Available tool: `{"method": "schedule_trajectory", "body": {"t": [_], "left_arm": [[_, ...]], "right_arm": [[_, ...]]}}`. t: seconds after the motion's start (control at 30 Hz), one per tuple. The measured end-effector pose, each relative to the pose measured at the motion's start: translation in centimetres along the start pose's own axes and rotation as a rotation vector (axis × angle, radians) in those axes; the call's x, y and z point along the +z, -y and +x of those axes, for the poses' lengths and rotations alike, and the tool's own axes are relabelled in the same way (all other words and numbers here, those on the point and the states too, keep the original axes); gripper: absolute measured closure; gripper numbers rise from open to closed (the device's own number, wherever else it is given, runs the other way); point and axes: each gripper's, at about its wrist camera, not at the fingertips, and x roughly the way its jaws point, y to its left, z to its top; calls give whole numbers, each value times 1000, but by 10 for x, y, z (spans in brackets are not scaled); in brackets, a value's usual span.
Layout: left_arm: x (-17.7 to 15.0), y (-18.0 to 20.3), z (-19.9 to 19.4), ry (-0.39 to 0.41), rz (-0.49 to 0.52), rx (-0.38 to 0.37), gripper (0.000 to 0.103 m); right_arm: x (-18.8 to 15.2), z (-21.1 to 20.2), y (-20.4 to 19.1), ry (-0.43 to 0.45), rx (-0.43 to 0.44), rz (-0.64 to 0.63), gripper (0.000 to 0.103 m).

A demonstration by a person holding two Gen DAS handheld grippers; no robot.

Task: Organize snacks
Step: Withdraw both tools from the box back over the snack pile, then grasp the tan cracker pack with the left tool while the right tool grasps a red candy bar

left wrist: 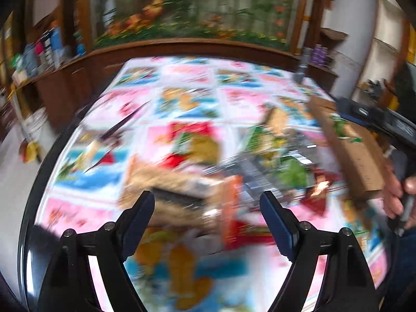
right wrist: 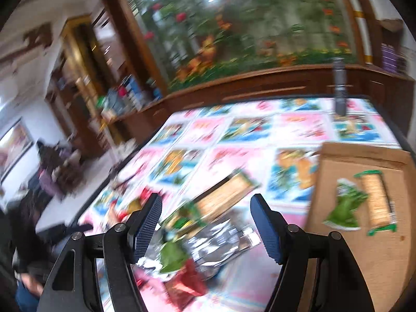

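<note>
I see a table (right wrist: 299, 132) covered with a bright cartoon-print cloth (right wrist: 234, 153) in pink and blue squares. On it lies a loose scatter of snack packets (right wrist: 208, 223): green, red and silvery ones, blurred. At the right sits a flat cardboard piece (right wrist: 364, 260) bearing a green packet (right wrist: 344, 208) and a cracker pack (right wrist: 378, 204) just beside it.

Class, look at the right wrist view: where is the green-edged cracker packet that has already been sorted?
The cracker packet lies inside the cardboard box at the right, just right of a green snack bag.
</note>
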Motion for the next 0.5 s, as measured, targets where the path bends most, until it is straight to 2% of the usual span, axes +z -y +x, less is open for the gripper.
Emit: {"method": "schedule_trajectory", "body": {"t": [0.13,0.23,0.3,0.33,0.47,0.5], "left_arm": [[-7,-22,12,-55,-70,-35,21],[-11,-16,28,-111,-59,-50,21],[-12,-19,37,-152,-107,-41,20],[-11,-20,35,-139,-123,-35,20],[-4,-46,39,-148,-357,-86,9],[0,-50,42,-151,-405,-75,8]], "right_arm": [[-15,19,-13,-72,56,-10,28],[-20,23,-15,-75,36,-22,28],[-20,24,-14,-72,26,-14,28],[-20,25,-11,-75,29,-3,28],[-24,24,-17,-72,10,-7,28],[-24,22,-19,-69,13,-7,28]]}}
